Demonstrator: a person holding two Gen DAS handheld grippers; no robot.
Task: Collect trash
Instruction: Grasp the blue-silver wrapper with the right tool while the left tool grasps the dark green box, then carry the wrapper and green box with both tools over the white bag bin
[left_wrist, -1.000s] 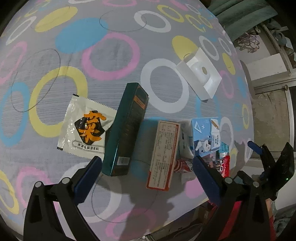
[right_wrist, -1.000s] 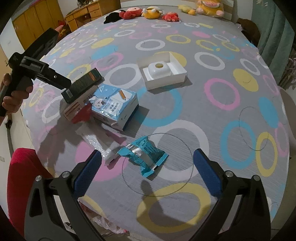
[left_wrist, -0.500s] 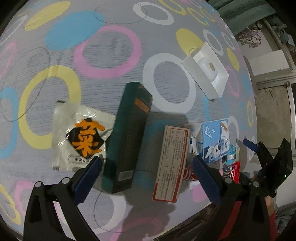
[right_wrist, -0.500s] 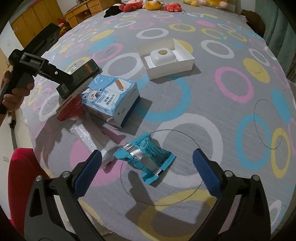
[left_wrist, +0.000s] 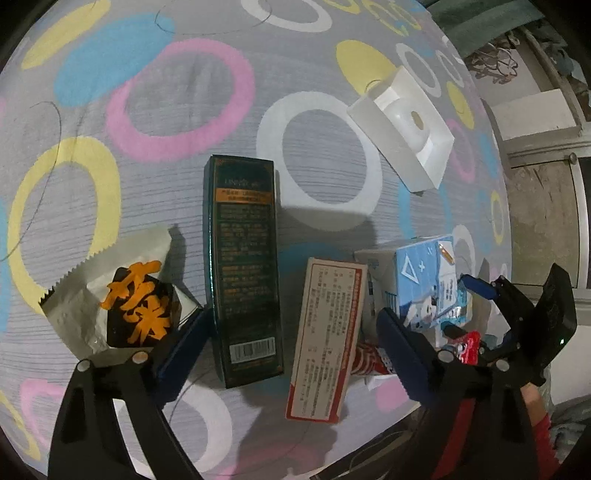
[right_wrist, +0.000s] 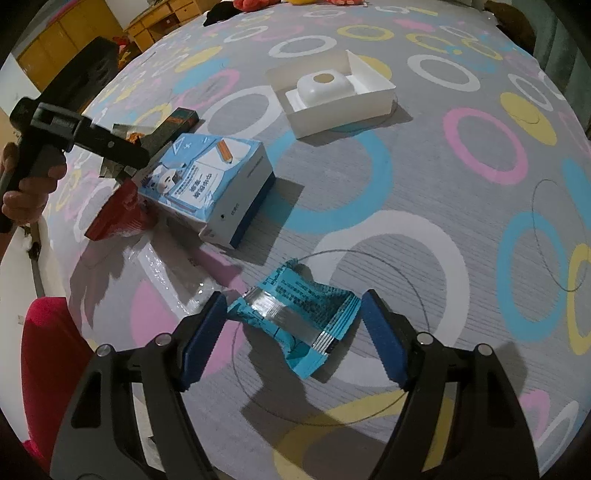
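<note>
In the left wrist view my left gripper (left_wrist: 293, 347) hangs low over the bedspread, its jaws closing. A dark green box (left_wrist: 243, 266) and a red-and-white box (left_wrist: 325, 339) lie side by side between its fingers, and the pads do not press on them. A white sachet with orange characters (left_wrist: 125, 306) lies just outside the left finger. In the right wrist view my right gripper (right_wrist: 293, 328) is closing around a crumpled blue wrapper (right_wrist: 295, 314). The pads stand at the wrapper's two ends and do not squeeze it.
A blue-and-white carton (right_wrist: 207, 181) lies between both grippers, with a red wrapper (right_wrist: 118, 214) and a clear plastic wrapper (right_wrist: 166, 273) beside it. An open white box (right_wrist: 332, 92) sits farther back. The bed's edge and a red sleeve (right_wrist: 48, 350) are at the near left.
Both grippers have sunk closer to the bedspread and their jaws have narrowed. The two boxes now lie between the left fingers, and the blue wrapper between the right fingers.
</note>
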